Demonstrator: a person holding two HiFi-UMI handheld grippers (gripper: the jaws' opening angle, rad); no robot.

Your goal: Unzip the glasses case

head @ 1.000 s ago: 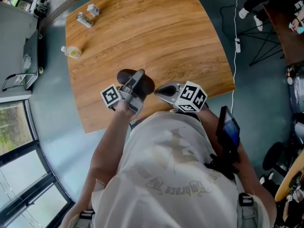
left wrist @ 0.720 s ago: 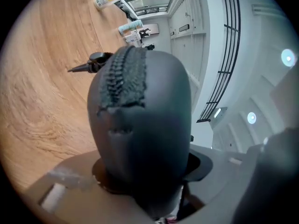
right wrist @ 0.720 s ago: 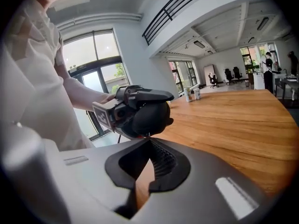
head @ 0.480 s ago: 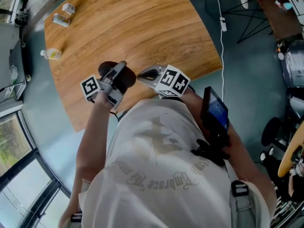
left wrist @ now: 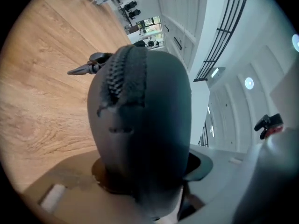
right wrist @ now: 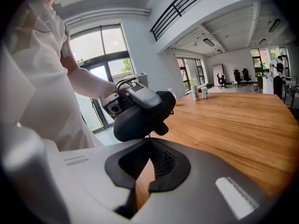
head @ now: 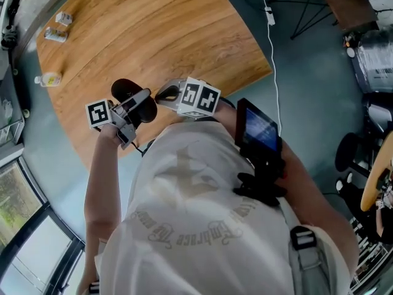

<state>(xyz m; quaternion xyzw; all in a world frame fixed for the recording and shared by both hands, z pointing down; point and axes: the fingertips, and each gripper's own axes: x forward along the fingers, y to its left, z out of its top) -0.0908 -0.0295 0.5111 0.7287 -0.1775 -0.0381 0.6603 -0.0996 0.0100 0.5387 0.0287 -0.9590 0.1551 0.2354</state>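
Currently, at the upper left of the head view, a few small containers (head: 54, 34) stand on the wooden table (head: 184, 29), well apart from both grippers. Further right, at the table's near edge, the left gripper (head: 135, 101) grasps the glasses case (head: 124, 90). In the left gripper view the dark case fills the centre of the frame, with one jaw pressed against each of its sides. A row of zipper teeth (left wrist: 126, 73) runs over the case's upper left, and the metal zipper pull (left wrist: 86, 69) projects to the left over the table with nothing touching it. Just right of the case in the head view, the right gripper (head: 164, 93) points at the case. The right gripper view shows its jaws clenched together with nothing between them and the case just beyond the tips; contact cannot be confirmed. At centre right, a dark device with a lit screen (head: 258, 128) sits by the person's right arm
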